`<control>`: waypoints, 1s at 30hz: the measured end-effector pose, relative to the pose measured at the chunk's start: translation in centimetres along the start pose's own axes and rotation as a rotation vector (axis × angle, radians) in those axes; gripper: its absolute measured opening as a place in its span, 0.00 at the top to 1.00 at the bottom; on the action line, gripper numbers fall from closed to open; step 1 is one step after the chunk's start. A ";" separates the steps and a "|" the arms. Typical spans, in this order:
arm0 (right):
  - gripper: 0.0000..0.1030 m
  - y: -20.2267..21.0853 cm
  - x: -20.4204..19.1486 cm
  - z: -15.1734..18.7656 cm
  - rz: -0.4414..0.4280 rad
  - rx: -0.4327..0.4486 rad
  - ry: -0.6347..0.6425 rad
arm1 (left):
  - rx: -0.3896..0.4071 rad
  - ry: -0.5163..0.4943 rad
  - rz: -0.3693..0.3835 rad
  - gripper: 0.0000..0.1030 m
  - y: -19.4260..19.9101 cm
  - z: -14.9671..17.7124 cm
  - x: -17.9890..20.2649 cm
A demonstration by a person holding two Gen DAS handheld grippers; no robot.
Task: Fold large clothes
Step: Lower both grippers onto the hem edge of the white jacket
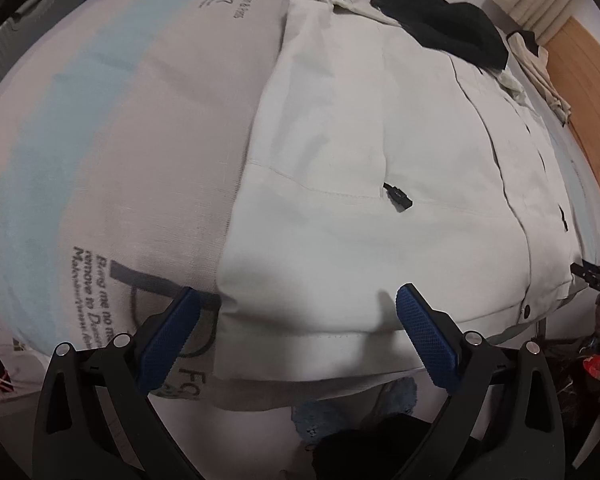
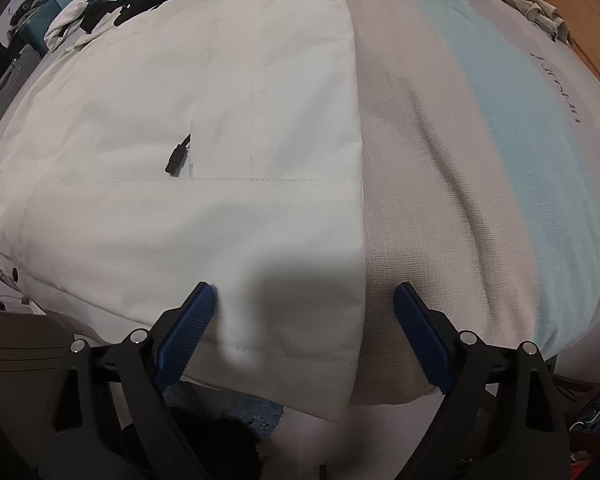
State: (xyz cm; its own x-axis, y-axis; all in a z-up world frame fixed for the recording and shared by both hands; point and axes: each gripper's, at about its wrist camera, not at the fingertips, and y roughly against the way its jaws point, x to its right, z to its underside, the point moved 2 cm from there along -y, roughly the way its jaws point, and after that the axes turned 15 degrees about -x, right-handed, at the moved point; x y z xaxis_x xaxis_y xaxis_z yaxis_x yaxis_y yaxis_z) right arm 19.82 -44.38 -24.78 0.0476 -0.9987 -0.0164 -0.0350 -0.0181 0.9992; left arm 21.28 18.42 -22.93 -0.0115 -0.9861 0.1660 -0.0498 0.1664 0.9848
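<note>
With the white jacket point(image 1: 380, 160) spread flat on the mattress point(image 1: 120, 140), both the left gripper point(image 1: 298, 336) and right gripper point(image 2: 306, 334) hang spread apart over its near hem corners, so a shallow pinch could probably catch only the top layer.

Matt white cloth jacket point(image 1: 380, 220) lies on coarse woven mattress fabric point(image 1: 140, 140); tongs' pads point(image 1: 426, 336) are ribbed blue rubber

Left gripper point(image 1: 298, 334) gapes wide; right gripper point(image 2: 305, 334) likewise.
</note>
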 end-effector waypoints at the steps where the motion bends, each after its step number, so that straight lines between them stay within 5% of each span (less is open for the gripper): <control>1: 0.15 0.0 -0.1 -0.1 0.001 0.000 -0.002 | -0.001 -0.004 0.002 0.07 -0.1 -0.2 0.1; 4: 0.17 -0.1 -0.3 0.0 0.009 -0.001 -0.008 | -0.001 -0.010 0.010 0.08 -0.3 -0.6 0.3; 11: 0.48 0.7 -2.1 0.3 0.009 -0.002 0.014 | 0.000 0.012 -0.015 0.33 -0.4 -0.6 0.6; 15: 0.48 0.7 -1.7 0.2 -0.007 -0.001 0.004 | 0.005 0.027 -0.048 0.40 -0.4 -0.2 0.2; 20: 0.48 1.0 -0.4 0.5 -0.020 -0.005 -0.021 | -0.011 0.027 -0.102 0.28 -1.1 -0.2 0.2; 25: 0.47 1.0 0.5 1.2 -0.050 -0.012 -0.039 | -0.014 0.036 -0.095 0.25 -1.3 -0.4 0.3; 30: 0.44 0.7 0.9 1.7 -0.097 -0.024 -0.073 | -0.022 0.034 -0.077 0.34 -1.5 -0.6 0.9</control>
State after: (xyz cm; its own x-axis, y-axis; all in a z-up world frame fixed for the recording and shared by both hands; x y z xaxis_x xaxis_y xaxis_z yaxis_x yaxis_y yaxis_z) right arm 18.18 -45.40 -24.17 -0.0236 -0.9932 -0.1143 -0.0099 -0.1141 0.9934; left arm 21.95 17.29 -24.18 0.0257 -0.9955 0.0909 -0.0277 0.0902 0.9955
